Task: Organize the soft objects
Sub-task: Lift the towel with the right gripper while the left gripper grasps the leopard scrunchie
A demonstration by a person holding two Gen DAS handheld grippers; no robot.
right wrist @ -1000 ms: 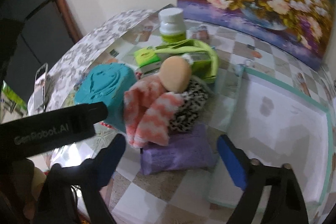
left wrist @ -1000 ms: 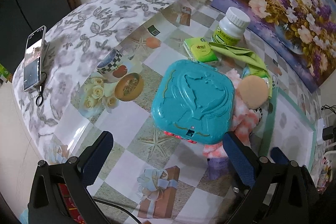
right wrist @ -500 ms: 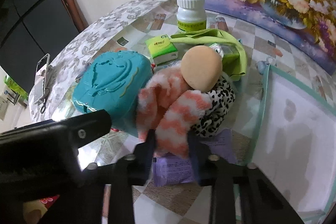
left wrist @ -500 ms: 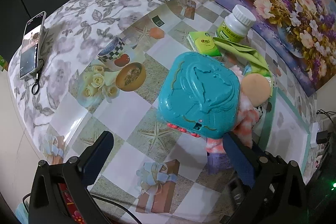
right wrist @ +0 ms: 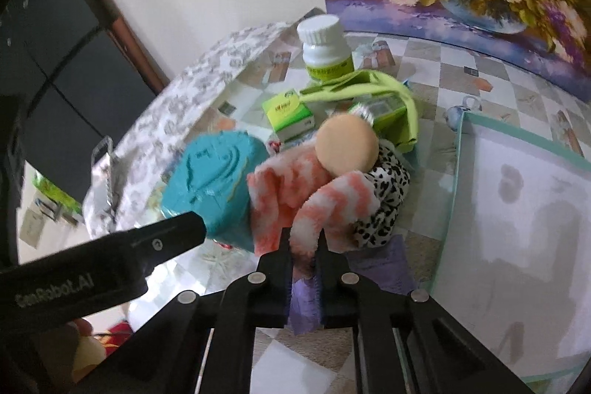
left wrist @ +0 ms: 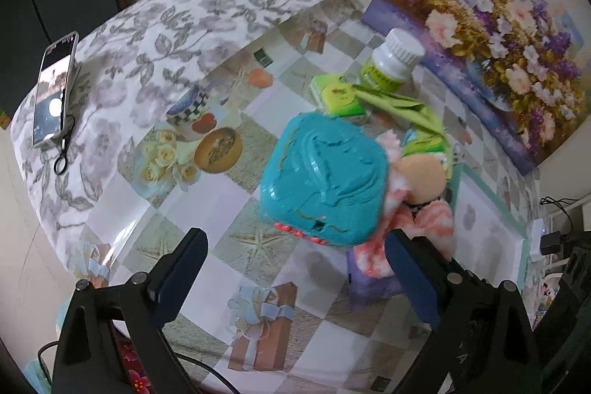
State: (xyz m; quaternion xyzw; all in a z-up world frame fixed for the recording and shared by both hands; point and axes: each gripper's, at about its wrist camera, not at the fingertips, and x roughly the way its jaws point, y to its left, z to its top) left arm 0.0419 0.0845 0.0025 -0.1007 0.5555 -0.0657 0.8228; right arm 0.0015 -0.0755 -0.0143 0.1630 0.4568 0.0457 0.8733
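Observation:
A pink-and-white fuzzy sock (right wrist: 295,198) lies in a heap with a leopard-print cloth (right wrist: 384,205), a round beige puff (right wrist: 347,143) and a purple packet (right wrist: 373,268). My right gripper (right wrist: 303,239) is shut on the sock's near end. The sock also shows in the left wrist view (left wrist: 432,220), beside a teal plastic case (left wrist: 325,180). My left gripper (left wrist: 295,264) is open and empty, just in front of the case.
A white tray with a teal rim (right wrist: 458,172) lies to the right. A white pill bottle (right wrist: 325,47), a green box (right wrist: 288,113) and a green pouch (right wrist: 391,102) stand behind the heap. A phone (left wrist: 51,91) lies on the floral cloth at left.
My right gripper moved in and closed from wide open onto the fuzzy sock. The left gripper drew back slightly and stayed open.

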